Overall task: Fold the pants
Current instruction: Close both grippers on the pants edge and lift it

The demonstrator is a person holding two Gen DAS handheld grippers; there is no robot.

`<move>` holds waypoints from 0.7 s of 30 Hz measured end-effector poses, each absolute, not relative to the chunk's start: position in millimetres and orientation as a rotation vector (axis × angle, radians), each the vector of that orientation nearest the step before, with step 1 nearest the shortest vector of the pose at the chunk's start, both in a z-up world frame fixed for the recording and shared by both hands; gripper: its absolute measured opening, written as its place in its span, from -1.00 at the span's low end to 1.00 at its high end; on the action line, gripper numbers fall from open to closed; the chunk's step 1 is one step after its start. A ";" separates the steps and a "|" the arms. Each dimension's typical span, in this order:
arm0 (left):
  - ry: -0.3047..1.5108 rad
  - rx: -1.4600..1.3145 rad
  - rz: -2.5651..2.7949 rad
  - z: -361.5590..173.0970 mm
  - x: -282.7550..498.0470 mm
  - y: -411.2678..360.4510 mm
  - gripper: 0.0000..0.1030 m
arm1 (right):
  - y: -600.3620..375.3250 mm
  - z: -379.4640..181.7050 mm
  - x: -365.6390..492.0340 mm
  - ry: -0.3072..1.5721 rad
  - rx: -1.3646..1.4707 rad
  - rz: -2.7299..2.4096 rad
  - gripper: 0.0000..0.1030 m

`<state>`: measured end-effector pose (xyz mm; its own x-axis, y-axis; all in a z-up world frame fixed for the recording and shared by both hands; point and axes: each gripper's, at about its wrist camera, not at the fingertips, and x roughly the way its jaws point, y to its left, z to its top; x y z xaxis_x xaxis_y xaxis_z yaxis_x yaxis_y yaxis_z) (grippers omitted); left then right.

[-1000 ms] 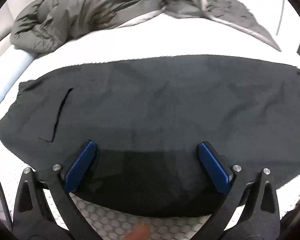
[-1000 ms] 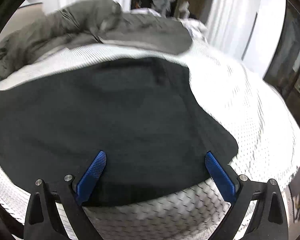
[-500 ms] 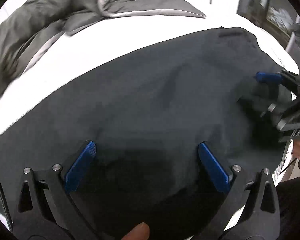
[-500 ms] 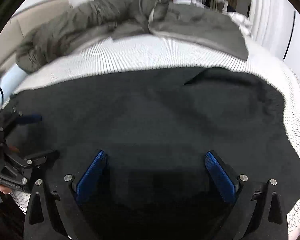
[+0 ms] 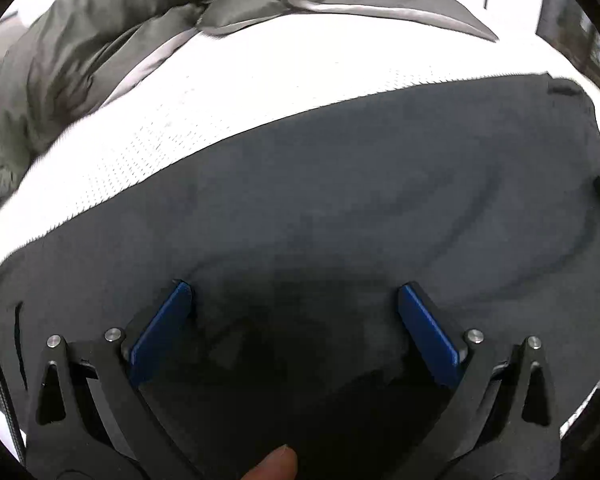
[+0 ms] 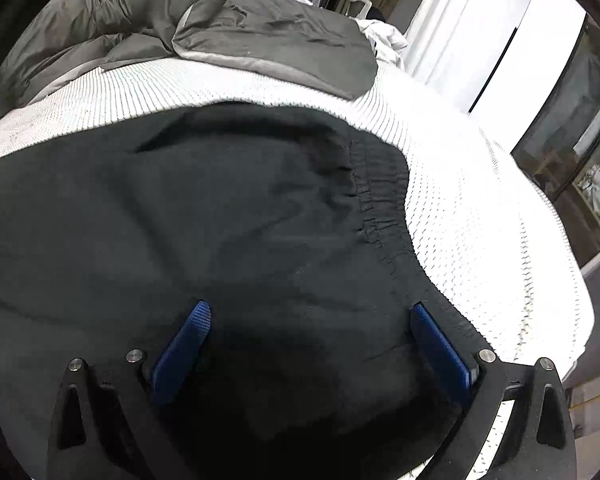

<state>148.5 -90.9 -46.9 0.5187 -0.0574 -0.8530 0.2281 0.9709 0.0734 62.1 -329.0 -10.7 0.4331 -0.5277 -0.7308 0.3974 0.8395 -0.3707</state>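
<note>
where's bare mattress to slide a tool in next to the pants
A free band runs between the pants and duvet. More bare mattress lies beyond the waistband. The duvet crowds the far side.

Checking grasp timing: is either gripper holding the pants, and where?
Nothing is held: left gripper and right gripper are open over the black pants.
</note>
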 end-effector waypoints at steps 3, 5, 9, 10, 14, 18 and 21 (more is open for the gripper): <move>0.959 0.172 -0.252 -32.0 139.8 -100.2 0.99 | -307.1 7.3 62.8 0.908 -0.122 -0.460 0.96; 0.947 0.164 -0.322 -26.2 136.7 -114.4 0.99 | -288.5 14.6 74.4 0.892 -0.088 -0.350 0.96; 0.996 0.195 -0.383 -33.9 155.4 -155.8 0.99 | -265.0 -0.4 114.9 0.958 -0.060 -0.239 0.96; 1.007 0.216 -0.383 -36.6 161.6 -163.2 0.99 | -259.9 -6.9 127.3 0.982 -0.064 -0.230 0.96; 1.046 0.236 -0.386 -48.9 173.1 -168.2 0.99 | -257.5 -37.9 153.9 1.111 -0.162 -0.193 0.96; 1.030 0.240 -0.333 -47.9 178.8 -140.9 0.90 | -295.6 -28.1 139.4 1.092 -0.122 -0.237 0.96; 1.029 0.205 -0.244 -48.7 197.2 -107.1 0.90 | -345.7 -17.2 125.9 1.070 -0.026 -0.341 0.59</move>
<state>197.2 -107.1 -48.7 0.4932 -0.1038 -0.8637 0.2949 0.9540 0.0537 125.9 -345.7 -17.2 0.4333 -0.2860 -0.8547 0.2610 0.9475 -0.1847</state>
